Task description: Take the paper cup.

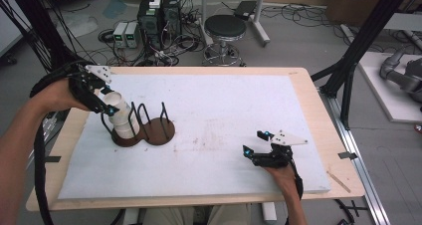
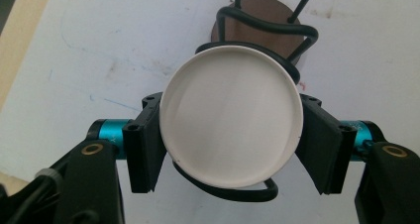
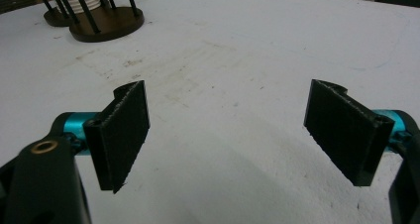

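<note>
A white paper cup (image 2: 231, 116) sits bottom-up on a stack of white cups (image 1: 121, 116) inside the left wire cradle of a dark wooden two-ring rack (image 1: 159, 131). My left gripper (image 1: 107, 103) is shut on this top cup, one black pad pressed against each side of it. In the left gripper view the cup's round base faces the camera, with the rack's black wire loop (image 2: 257, 30) around and behind it. My right gripper (image 1: 254, 143) rests low on the white board near the front right, open, with nothing between its pads (image 3: 124, 135). The rack (image 3: 106, 21) shows far off in the right gripper view.
The white board (image 1: 224, 105) covers a wooden table (image 1: 308, 100). The rack's right cradle holds no cups. Behind the table stand a black stool (image 1: 225, 28), computer boxes (image 1: 159, 16) and cables on the floor.
</note>
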Available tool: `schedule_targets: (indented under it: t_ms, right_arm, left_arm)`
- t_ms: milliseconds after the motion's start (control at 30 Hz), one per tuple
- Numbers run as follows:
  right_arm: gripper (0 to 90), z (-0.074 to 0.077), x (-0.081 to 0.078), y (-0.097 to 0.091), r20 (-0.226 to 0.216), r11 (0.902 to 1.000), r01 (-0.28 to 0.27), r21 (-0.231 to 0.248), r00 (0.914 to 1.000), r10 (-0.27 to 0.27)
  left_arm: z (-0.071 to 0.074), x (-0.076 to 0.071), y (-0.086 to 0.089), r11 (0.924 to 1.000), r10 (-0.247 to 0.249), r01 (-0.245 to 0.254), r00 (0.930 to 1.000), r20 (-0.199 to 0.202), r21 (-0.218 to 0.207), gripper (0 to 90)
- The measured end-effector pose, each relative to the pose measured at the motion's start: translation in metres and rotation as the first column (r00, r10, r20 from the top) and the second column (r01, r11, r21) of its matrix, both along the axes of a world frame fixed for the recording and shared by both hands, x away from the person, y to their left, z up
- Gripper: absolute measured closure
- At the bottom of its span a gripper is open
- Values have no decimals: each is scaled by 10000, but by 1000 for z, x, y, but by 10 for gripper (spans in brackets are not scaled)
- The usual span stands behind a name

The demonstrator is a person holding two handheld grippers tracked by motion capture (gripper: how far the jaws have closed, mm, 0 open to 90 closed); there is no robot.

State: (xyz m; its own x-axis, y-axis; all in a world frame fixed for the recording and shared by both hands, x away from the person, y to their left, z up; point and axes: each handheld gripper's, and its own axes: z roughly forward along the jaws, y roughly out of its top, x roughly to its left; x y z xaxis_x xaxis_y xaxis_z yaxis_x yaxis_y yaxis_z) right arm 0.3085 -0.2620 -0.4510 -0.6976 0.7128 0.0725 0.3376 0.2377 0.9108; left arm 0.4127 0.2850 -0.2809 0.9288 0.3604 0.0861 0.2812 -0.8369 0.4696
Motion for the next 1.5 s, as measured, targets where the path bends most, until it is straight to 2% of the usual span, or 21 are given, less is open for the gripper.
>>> schedule_targets:
  t_ms: [600,1000,1200,1400,1500]
  right_arm:
    - [180,0,0,0,-9,10000,-2,-61,10000,2]
    - [180,0,0,0,-6,10000,7,-51,10000,-7]
    - [180,0,0,0,-7,10000,-11,-44,10000,11]
    - [180,0,0,0,13,10000,13,-65,10000,-13]
    - [180,0,0,0,-1,10000,32,-70,10000,-32]
  left_arm:
    - [30,-5,0,10000,49,-52,9993,374,70,345]
    - [56,-12,3,9999,133,-124,9967,799,-119,345]
    - [61,-16,4,9995,207,-184,9960,871,-263,345]
    - [68,-22,3,9969,321,-252,9952,929,-742,349]
    - [72,-26,2,9921,343,-222,9947,966,-1233,348]
